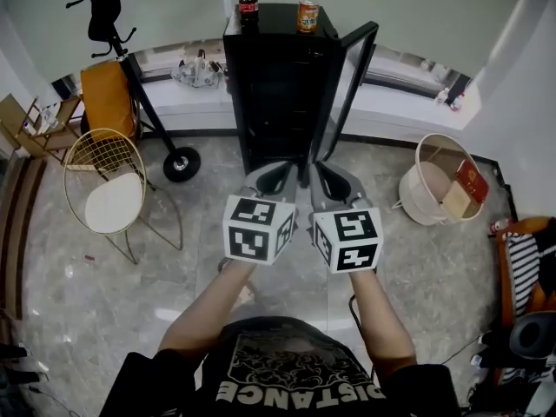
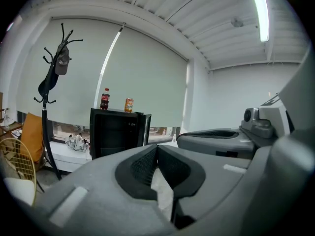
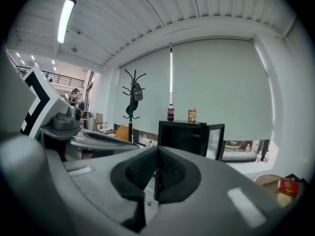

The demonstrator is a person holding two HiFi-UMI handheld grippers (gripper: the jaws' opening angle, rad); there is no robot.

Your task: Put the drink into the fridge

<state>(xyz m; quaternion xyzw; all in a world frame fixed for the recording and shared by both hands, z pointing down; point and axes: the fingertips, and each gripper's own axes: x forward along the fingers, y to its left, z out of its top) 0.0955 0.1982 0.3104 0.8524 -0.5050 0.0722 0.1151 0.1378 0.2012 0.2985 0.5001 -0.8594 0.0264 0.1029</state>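
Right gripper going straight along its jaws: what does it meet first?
Probably the open black mini fridge, straight ahead of the right gripper. Nothing shows between them, though depth is unclear.

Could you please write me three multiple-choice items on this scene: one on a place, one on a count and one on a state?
1. Where does the cola bottle stand?
A. inside the fridge
B. on top of the fridge
C. beside the fridge

2. How many drinks are on the fridge?
A. one
B. two
C. four

3. How is the fridge door?
A. open
B. shut
C. taken off

Answers:
1 B: the bottle stands on the fridge's top, next to the orange can.
2 B: only the bottle and the can are up there.
3 A: the door is swung out to the right in the head view.
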